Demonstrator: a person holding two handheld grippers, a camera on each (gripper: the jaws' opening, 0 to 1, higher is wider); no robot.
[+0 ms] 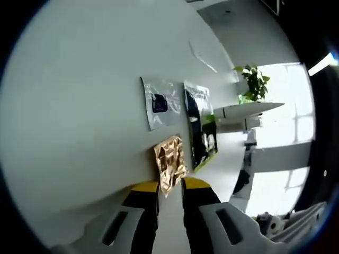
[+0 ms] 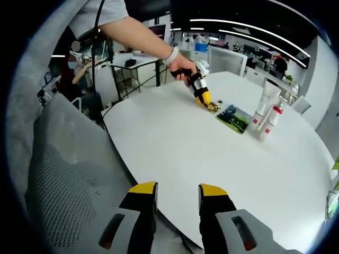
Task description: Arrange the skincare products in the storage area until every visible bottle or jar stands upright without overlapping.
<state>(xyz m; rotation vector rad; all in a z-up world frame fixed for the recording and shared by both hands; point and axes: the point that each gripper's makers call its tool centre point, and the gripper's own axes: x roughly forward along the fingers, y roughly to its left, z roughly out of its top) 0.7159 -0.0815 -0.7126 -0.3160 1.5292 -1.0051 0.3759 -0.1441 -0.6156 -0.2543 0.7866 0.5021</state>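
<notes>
The gold foil sachet [image 1: 170,163] lies flat on the white worktop [image 1: 79,132], right at the tips of the left hand-held gripper [image 1: 169,191], whose yellow-tipped jaws stand a little apart with the sachet's near edge between them, not yet clamped as far as the left gripper view shows; it looks thin, crinkly, light and slippery, so the judgement is to pinch it by an edge or corner rather than across the face; it will flop rather than stand by itself; just beyond it lie a silver sachet [image 1: 161,103] and a dark green-edged packet [image 1: 201,129], side by side and flat, none overlapping another that I can make out; in the right gripper view the same left hand-held gripper [image 2: 204,100] reaches down toward the far side of the worktop [image 2: 175,153], the green packet [image 2: 233,118] just beside it; further toward the far right edge stand two white tubes [image 2: 266,108], upright on their caps and close together, stiff enough to take round the body, though top-heavy by the look; whether they hold anything cannot be told; the right hand-held gripper [image 2: 177,193] hangs over the near edge, jaws apart, holding nothing; a grey mesh chair [image 2: 58,174] sits beside that edge.
</notes>
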